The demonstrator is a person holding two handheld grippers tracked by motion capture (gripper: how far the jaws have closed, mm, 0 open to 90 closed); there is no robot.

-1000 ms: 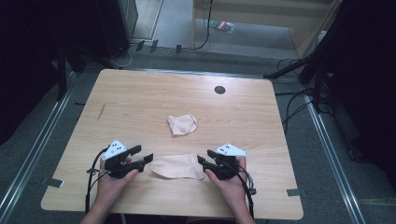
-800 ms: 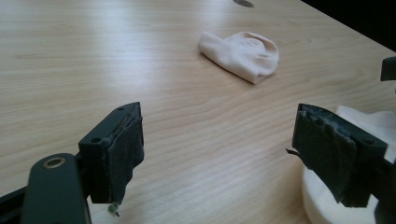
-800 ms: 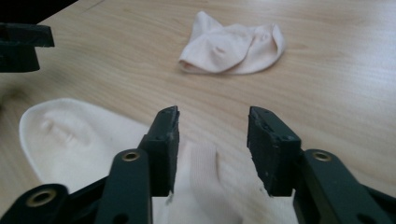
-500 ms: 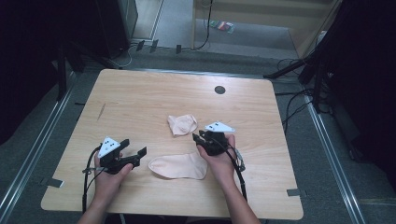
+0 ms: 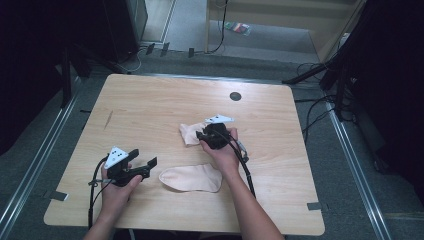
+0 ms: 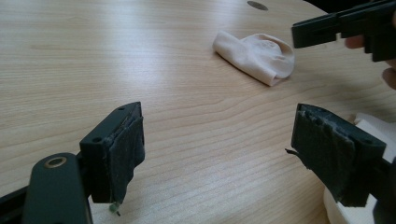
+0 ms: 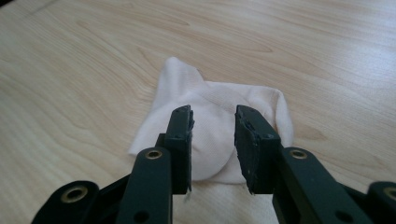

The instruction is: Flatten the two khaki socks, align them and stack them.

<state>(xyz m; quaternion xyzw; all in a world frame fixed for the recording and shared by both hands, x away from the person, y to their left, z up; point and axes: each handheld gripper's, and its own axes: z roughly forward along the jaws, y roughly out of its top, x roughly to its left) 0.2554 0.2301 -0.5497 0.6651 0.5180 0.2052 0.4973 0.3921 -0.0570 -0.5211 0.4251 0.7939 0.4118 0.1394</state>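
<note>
Since earlier, right gripper [image 5: 202, 136] beside folded sock [image 5: 190, 133].

My light wooden table [image 5: 150, 100], a small dark round hole [image 5: 235, 96] near its far edge, grey floor [image 5: 280, 35] behind, black cables [image 5: 315, 107] at the right, a colourful packet [image 5: 239, 27] far back

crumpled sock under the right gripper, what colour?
Pale peach, plain, no pattern: the crumpled sock shows best in the right gripper view.
</note>
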